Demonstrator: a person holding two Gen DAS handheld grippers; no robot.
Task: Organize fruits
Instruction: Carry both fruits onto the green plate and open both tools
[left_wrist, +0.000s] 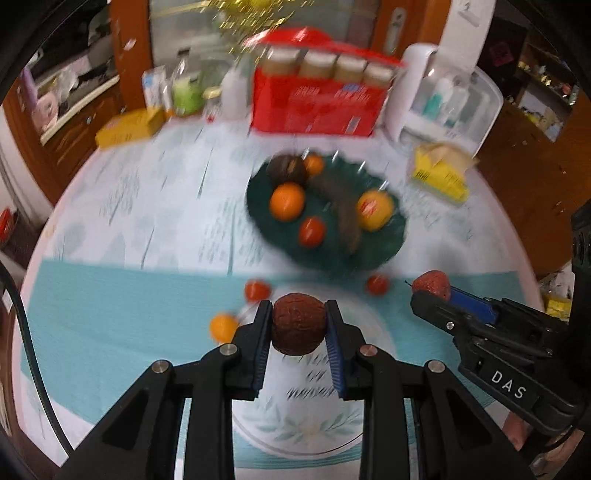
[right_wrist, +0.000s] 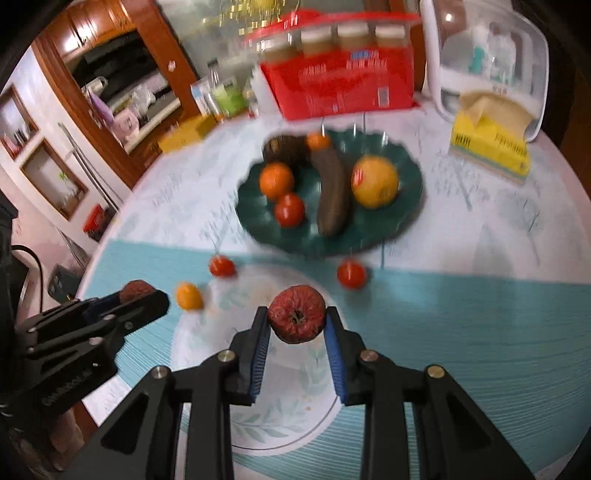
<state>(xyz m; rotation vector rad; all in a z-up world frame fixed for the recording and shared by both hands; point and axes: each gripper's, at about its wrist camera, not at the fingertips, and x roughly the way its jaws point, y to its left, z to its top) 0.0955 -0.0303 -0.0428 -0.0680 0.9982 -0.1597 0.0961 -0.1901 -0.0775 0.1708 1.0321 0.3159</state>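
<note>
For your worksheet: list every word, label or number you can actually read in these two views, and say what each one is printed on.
"DAS": white letters on the body of the right gripper.
Red box: print blurred, unreadable.
Yellow tissue pack: print blurred, unreadable.
Sticker on the yellow fruit: unreadable.
Left gripper lettering: too blurred.

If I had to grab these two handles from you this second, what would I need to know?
Left gripper: jaws shut on a brown wrinkled fruit, held above the white plate.
Right gripper: jaws shut on a red wrinkled fruit, also above that plate.
Green dish: already holds two oranges, a tomato, a yellow fruit, a long dark fruit and a dark round one.
Loose on the tablecloth: two small tomatoes and a small orange fruit.
Left to do: probably set both held fruits down, likely in the green dish, then gather the three loose ones.
</note>
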